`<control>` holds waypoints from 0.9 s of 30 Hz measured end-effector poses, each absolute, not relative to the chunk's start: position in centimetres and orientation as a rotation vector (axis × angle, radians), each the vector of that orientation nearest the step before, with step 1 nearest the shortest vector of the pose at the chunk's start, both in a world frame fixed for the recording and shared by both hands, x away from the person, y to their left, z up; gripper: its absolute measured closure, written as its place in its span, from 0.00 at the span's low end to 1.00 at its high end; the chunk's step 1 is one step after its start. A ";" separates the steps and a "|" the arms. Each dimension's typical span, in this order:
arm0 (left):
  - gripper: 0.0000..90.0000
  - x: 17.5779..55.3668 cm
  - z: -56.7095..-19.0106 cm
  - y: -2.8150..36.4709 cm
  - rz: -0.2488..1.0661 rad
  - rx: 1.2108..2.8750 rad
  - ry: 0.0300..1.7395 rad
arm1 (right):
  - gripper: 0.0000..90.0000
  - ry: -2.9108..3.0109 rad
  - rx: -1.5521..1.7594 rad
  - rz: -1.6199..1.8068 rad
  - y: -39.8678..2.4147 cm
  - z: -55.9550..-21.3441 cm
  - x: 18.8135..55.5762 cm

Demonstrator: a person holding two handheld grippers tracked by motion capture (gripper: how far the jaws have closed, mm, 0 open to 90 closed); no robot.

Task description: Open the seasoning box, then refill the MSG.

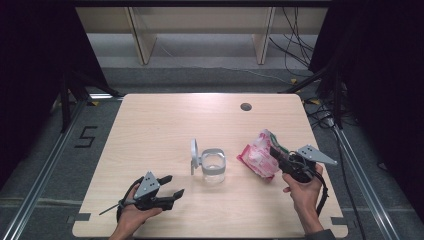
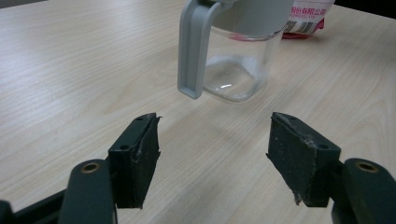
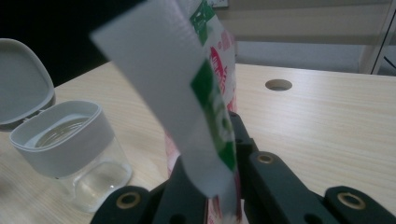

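Note:
A clear plastic jar with a grey collar and a flipped-open grey lid stands mid-table, empty. My right gripper is shut on a red, white and green snack bag, held just above the table to the jar's right. In the right gripper view the bag's sealed edge rises from between the closed jaws, with the jar at the left. My left gripper rests open near the front edge, left of the jar. Its jaws stand wide apart with nothing between them, and the jar lies just ahead.
A round cable hole sits near the table's far edge. The wooden table has bare surface at the left and back. Shelving legs and cables lie on the floor beyond.

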State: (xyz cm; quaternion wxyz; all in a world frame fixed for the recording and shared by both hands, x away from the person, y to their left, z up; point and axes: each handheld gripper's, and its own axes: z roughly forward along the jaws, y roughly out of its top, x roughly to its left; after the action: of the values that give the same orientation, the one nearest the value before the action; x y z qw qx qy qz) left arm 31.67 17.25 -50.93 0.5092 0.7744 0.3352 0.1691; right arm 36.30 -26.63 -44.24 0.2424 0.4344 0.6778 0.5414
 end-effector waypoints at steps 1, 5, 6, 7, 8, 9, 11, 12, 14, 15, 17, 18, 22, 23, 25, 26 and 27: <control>0.37 31.6 -50.9 17.3 0.403 1.863 0.805 | 0.99 1.853 1.187 1.480 -26.6 -44.2 36.3; 0.37 31.4 -50.6 17.2 0.406 1.861 0.793 | 0.99 1.867 1.180 1.480 -26.6 -43.5 36.0; 0.37 31.4 -50.6 17.2 0.404 1.863 0.792 | 0.99 1.865 1.178 1.496 -26.5 -43.3 35.9; 0.37 31.4 -50.6 17.1 0.406 1.864 0.793 | 0.99 1.852 1.162 1.494 -26.5 -43.2 35.9; 0.37 31.4 -50.6 17.1 0.402 1.868 0.790 | 0.99 1.848 1.188 1.516 -26.4 -43.1 35.8; 0.37 31.4 -50.6 17.0 0.401 1.865 0.792 | 0.99 1.856 1.144 1.511 -26.4 -42.9 35.8; 0.37 31.3 -50.6 17.0 0.395 1.866 0.792 | 0.99 1.869 1.144 1.516 -26.4 -42.8 35.8; 0.37 31.3 -50.6 17.0 0.395 1.874 0.783 | 0.99 1.857 1.145 1.513 -26.4 -42.7 35.7; 0.37 31.1 -50.5 16.9 0.403 1.871 0.792 | 0.99 1.865 1.136 1.498 -26.3 -42.6 35.5; 0.37 31.1 -50.5 16.9 0.396 1.869 0.781 | 1.00 1.873 1.129 1.522 -26.2 -42.5 35.5; 0.37 31.0 -50.4 16.8 0.399 1.866 0.776 | 1.00 1.874 1.157 1.517 -26.0 -42.2 35.1; 0.37 31.0 -50.4 16.8 0.399 1.866 0.776 | 1.00 1.870 1.137 1.517 -26.1 -42.2 35.1; 0.37 30.8 -50.3 16.6 0.394 1.876 0.768 | 1.00 1.858 1.099 1.549 -26.0 -41.7 34.9; 0.37 30.7 -50.3 16.5 0.388 1.879 0.765 | 1.00 1.859 1.121 1.556 -25.9 -41.6 34.7; 0.37 30.6 -50.3 16.4 0.388 1.875 0.764 | 1.00 1.852 1.092 1.561 -25.9 -41.5 34.8; 0.37 30.6 -50.3 16.3 0.389 1.877 0.762 | 1.00 1.852 1.119 1.548 -25.8 -41.2 34.5; 0.37 30.6 -50.2 16.2 0.397 1.881 0.759 | 1.00 1.865 1.090 1.549 -25.9 -41.0 34.4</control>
State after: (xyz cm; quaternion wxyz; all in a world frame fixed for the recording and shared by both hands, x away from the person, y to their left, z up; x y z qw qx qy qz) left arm 30.56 16.24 -50.23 0.5117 0.7818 0.3156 0.1652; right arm 34.44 -25.86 -40.97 0.2394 0.3982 0.6812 0.5658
